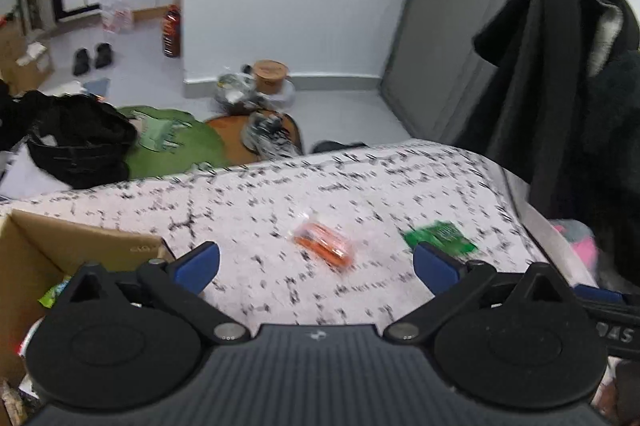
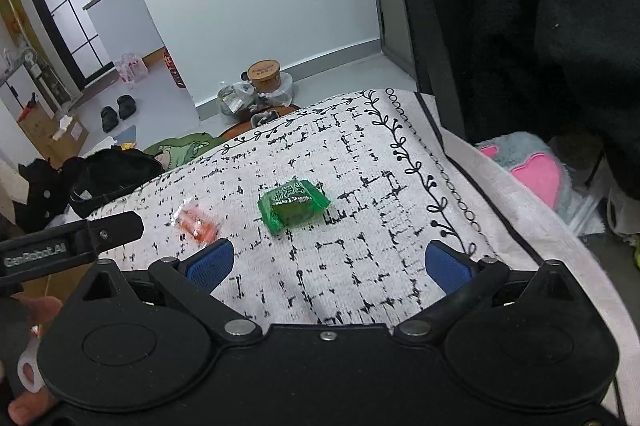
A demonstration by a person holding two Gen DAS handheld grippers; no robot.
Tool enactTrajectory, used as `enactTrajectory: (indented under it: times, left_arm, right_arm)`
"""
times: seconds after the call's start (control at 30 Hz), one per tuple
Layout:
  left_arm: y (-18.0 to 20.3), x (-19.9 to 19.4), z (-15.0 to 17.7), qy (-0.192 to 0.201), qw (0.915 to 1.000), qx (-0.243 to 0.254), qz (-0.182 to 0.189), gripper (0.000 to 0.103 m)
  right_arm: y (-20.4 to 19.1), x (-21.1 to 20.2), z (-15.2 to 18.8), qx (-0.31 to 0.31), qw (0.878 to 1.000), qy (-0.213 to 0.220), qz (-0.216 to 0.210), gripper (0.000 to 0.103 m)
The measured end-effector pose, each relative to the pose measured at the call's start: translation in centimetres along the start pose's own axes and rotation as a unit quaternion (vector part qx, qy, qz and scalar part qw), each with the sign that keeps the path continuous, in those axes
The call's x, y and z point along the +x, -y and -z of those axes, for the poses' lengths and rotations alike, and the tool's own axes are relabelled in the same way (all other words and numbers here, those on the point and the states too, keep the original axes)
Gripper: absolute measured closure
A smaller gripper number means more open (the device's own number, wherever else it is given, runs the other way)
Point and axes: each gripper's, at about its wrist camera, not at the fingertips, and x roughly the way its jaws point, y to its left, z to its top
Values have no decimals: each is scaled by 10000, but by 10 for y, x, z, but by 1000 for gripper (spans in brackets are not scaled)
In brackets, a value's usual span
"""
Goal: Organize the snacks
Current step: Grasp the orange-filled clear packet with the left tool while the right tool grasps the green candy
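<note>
Two wrapped snacks on the patterned surface (image 2: 360, 153), both claws gaping empty.
Only the left view shows the cardboard box (image 1: 48, 250) at 9 o'clock; left claw (image 1: 316, 264), right claw (image 2: 328, 264), orange snack (image 2: 197, 222), green snack (image 2: 293, 205).

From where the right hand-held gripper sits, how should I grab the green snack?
Come from above and pinch the plump middle of the green snack across its shorter width; it lies flat on the cloth, and its crimped ends look too flimsy.
</note>
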Motion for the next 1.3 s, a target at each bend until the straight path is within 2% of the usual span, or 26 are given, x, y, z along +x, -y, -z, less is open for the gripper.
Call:
enactTrajectory:
  times: [0.27,0.33,0.4,0.53,0.73,0.87,0.93,1.07,1.13,1.17,1.2,1.23,1.3]
  left_arm:
    - [5,30,-5,-174,9998,8,-125,3]
    - [6,37,-6,-207,9996,-43,-185,3]
    - [7,44,-8,-239,9994,-128,-205,7]
    - [10,58,-9,-279,9992,-164,-241,10]
    - [13,82,-6,-527,9980,-208,-280,21]
    - [16,98,-3,-712,9968,-227,-298,38]
    - [17,102,-1,-779,9960,-253,-357,43]
    - [15,102,1,-721,9957,-237,-535,66]
    - [12,100,1,-694,9958,-272,-536,78]
    - [11,99,1,-678,9958,-277,-554,81]
    - [11,98,1,-670,9958,-291,-552,83]
    - [10,97,1,-664,9958,-302,-547,84]
    - [11,93,1,-636,9958,-307,-582,84]
  right_arm:
    - [-4,27,-7,39,9996,-90,-267,10]
    - [-7,33,-9,-28,9994,-106,-315,16]
    - [-8,40,-12,-72,9993,-116,-342,18]
    - [-6,53,-18,-52,9993,-137,-357,19]
    - [0,71,-24,-178,9990,-161,-389,20]
    - [5,81,-28,3,9986,-238,-470,21]
    - [3,86,-28,-10,9985,-270,-478,21]
    - [-4,96,-25,-26,9978,-340,-561,21]
    - [-7,102,-25,-67,9975,-421,-561,25]
    - [-8,104,-24,-108,9977,-431,-509,27]
    - [-10,104,-23,-164,9980,-412,-453,33]
    - [-11,104,-22,-228,9982,-403,-390,46]
    - [-12,102,-22,-246,9982,-423,-338,58]
